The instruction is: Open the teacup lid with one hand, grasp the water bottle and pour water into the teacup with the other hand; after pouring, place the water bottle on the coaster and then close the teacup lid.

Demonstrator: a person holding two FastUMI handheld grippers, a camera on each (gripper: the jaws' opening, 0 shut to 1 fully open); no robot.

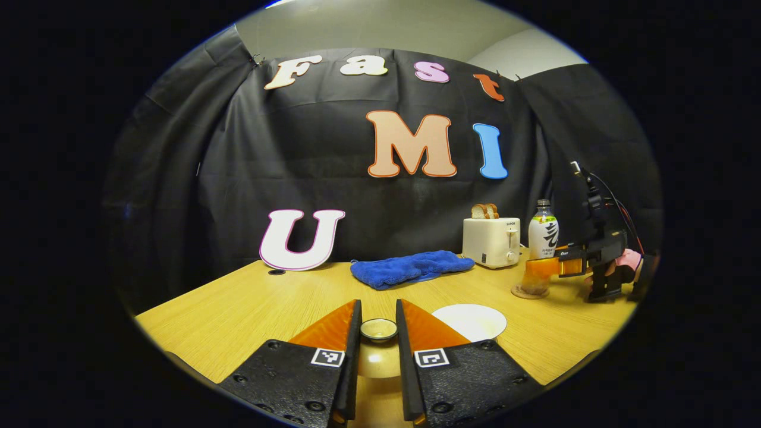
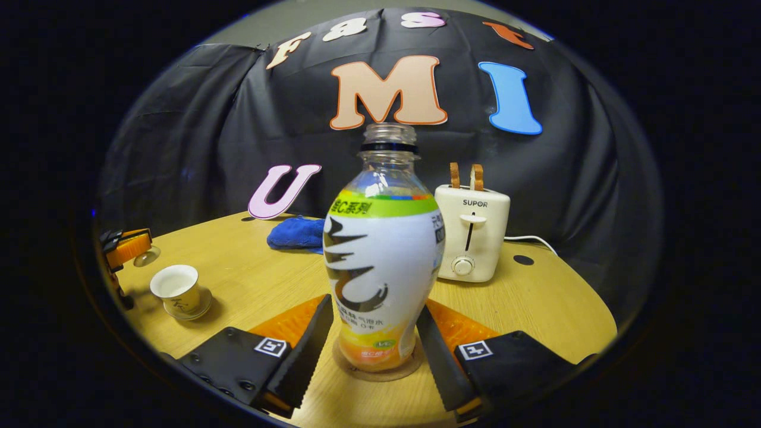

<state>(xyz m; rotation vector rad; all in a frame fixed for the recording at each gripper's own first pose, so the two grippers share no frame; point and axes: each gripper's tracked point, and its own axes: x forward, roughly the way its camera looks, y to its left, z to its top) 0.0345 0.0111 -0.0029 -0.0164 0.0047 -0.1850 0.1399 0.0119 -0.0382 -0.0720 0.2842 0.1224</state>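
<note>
Bottle (image 2: 380, 255) upright on coaster (image 2: 378, 370) between right gripper (image 2: 371, 333) fingers, jaws parted, contact unclear; left gripper (image 1: 378, 330) pinches lid (image 1: 379, 329).

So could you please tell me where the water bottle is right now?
In the right gripper view the water bottle stands upright on the coaster, between the right tool's open fingers, with the toaster just behind it.
</note>
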